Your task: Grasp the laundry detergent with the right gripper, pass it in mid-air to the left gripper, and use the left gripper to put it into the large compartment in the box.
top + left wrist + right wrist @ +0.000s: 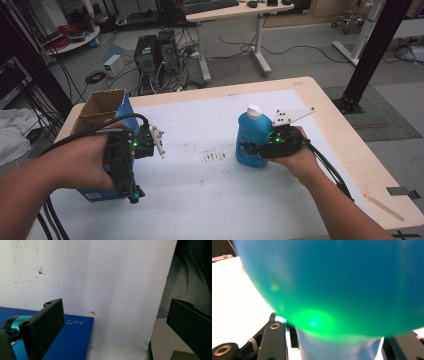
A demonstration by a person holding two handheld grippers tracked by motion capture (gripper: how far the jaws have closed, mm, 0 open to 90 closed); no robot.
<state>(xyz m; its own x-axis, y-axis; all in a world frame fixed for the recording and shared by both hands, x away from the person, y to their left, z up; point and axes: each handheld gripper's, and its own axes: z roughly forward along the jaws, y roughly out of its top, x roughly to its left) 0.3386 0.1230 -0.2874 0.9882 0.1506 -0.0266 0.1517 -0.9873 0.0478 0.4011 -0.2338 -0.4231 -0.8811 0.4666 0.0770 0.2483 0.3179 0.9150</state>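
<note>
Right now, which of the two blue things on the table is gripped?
The blue bottle with the white cap, standing upright: the right gripper is shut on it. The blue box by the open left gripper is not gripped.

A laboratory or engineering workspace. Beyond the right gripper (250,148) and the pale wooden table with its white mat (320,100), two black desktop computer towers (156,55) stand on a grey floor amid tangled black cables (220,60). Farther off stands a white-legged desk (235,12) carrying a black keyboard (210,6); a black aluminium frame post (372,47) rises at right.
</note>
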